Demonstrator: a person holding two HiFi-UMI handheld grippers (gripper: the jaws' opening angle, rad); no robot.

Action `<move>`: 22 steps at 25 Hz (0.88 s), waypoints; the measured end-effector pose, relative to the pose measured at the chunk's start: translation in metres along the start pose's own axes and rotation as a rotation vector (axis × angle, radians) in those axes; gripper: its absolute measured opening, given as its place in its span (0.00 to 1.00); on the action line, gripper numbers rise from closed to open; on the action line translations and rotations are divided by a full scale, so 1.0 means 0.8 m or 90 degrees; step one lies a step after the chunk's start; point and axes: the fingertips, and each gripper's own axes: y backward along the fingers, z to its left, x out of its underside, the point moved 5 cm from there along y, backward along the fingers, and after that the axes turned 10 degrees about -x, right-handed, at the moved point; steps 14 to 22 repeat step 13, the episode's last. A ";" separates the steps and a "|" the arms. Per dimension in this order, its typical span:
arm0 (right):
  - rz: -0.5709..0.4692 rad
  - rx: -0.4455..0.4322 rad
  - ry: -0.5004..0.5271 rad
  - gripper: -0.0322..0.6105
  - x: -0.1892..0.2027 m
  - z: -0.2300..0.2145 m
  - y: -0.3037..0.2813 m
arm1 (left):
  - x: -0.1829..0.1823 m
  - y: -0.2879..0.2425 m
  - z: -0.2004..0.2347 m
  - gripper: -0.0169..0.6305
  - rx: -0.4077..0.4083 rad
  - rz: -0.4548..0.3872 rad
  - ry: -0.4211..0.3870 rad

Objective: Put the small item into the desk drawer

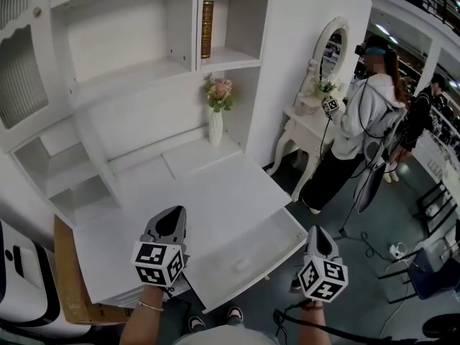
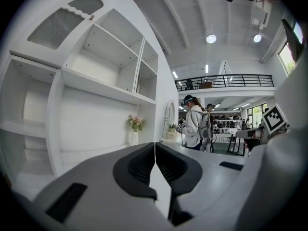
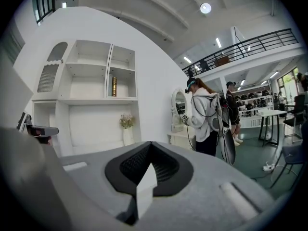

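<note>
The white desk [image 1: 194, 200] stands below me with its shallow drawer [image 1: 248, 254] pulled out at the front right. I can make out no small item on the desktop or in the drawer. My left gripper [image 1: 171, 220] hovers over the desk's front left part, jaws shut with nothing between them [image 2: 155, 150]. My right gripper [image 1: 319, 236] hangs just right of the open drawer, off the desk's corner. Its jaws are also shut and hold nothing [image 3: 151, 150]. Both grippers point toward the shelves.
A white vase of pink flowers [image 1: 217, 113] stands at the back of the desk, and a brown book [image 1: 207, 29] on a shelf above. A person [image 1: 359, 128] stands at a mirrored vanity table [image 1: 313, 117] to the right. A cardboard box [image 1: 68, 282] sits at the desk's left.
</note>
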 end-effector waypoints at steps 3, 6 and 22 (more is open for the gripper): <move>0.001 -0.003 0.000 0.06 0.000 0.002 0.002 | -0.002 0.001 -0.003 0.04 0.003 -0.004 0.001; 0.001 -0.009 0.002 0.06 -0.002 0.004 0.004 | -0.002 0.002 -0.005 0.04 0.003 -0.003 0.002; 0.009 -0.008 0.015 0.06 -0.005 0.003 0.012 | -0.002 0.007 -0.010 0.04 0.001 0.000 0.003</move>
